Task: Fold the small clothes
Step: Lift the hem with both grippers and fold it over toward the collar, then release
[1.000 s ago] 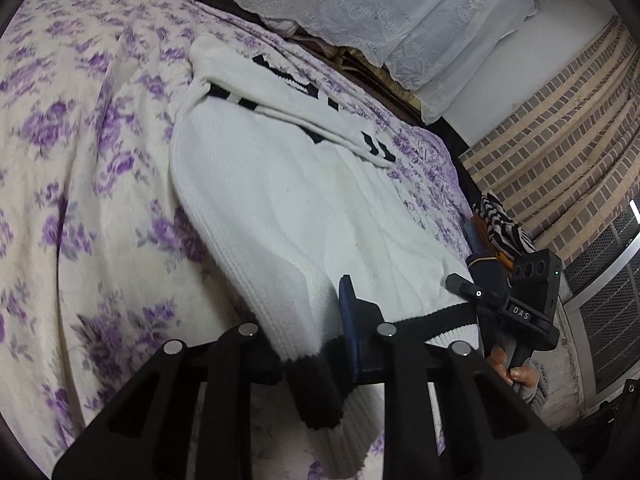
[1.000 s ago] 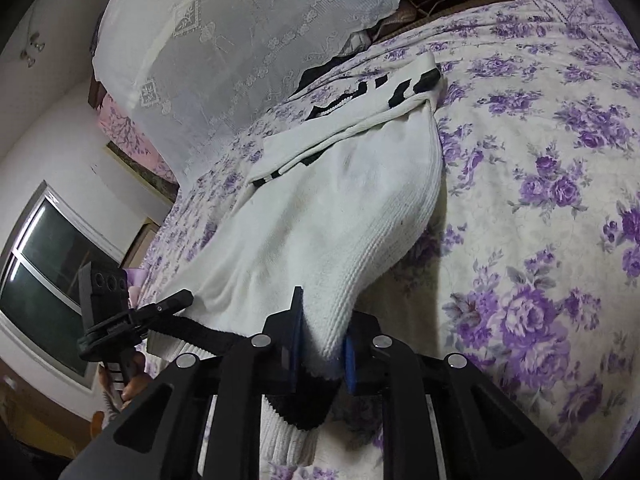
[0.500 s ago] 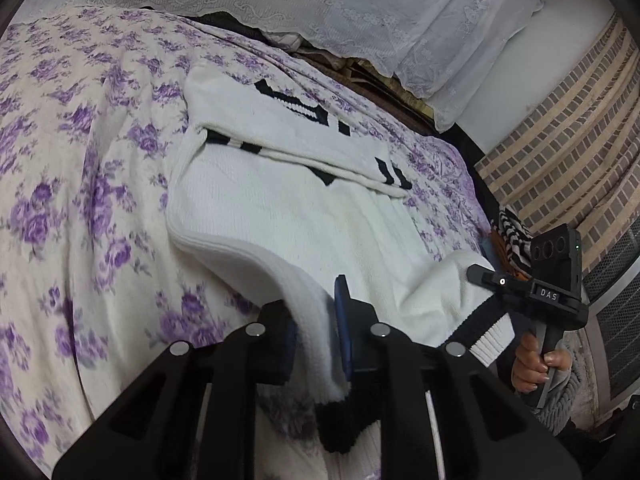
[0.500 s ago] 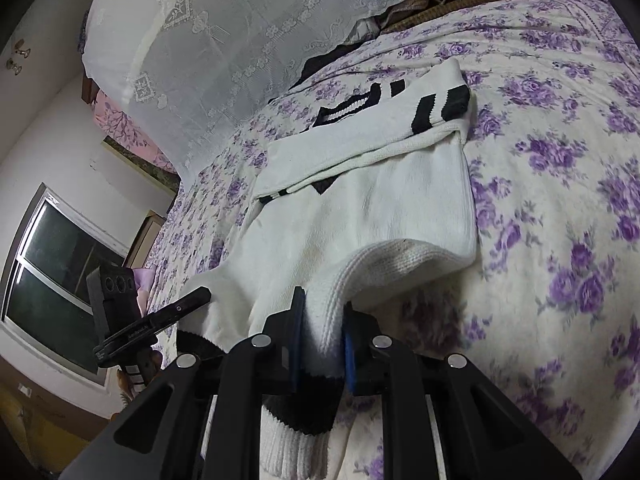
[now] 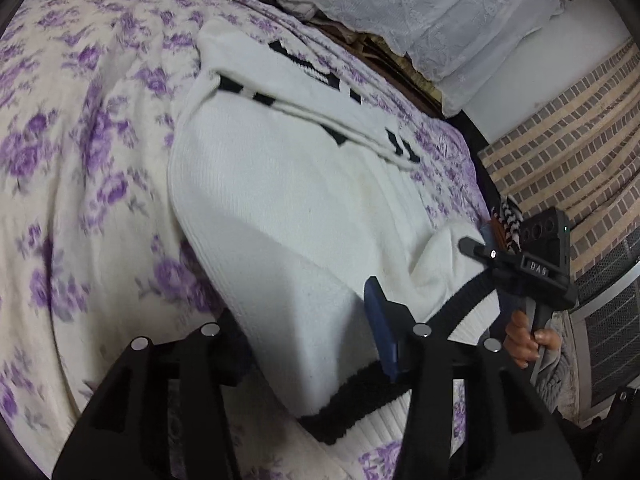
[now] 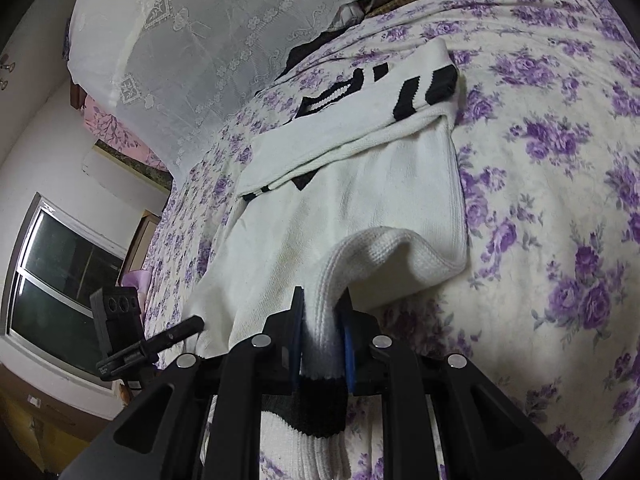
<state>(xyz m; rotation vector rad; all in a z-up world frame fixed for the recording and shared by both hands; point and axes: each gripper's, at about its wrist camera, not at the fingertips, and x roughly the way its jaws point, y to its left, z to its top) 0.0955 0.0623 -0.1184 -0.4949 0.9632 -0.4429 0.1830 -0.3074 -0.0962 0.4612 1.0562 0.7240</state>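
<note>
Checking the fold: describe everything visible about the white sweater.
The white sweater is a ribbed knit with black bands at hem and cuffs. It lies on the floral bedspread, sleeves folded across its far end. The right gripper pinches its near hem, lifting it. The left gripper, jaws just opened, straddles the hem without pressing.

Black left gripper (image 5: 312, 336), silver screws on its arms, blue pads (image 5: 380, 328). Right gripper (image 6: 322, 336) matches, marked "DAS". Grey knit sleeve (image 5: 554, 376) at the hand (image 5: 524, 340).

The bed (image 6: 560, 160) wears a cream cover with purple flowers. A white sweater with black bands (image 6: 360, 184) lies on it, sleeves folded across the far end.
</note>
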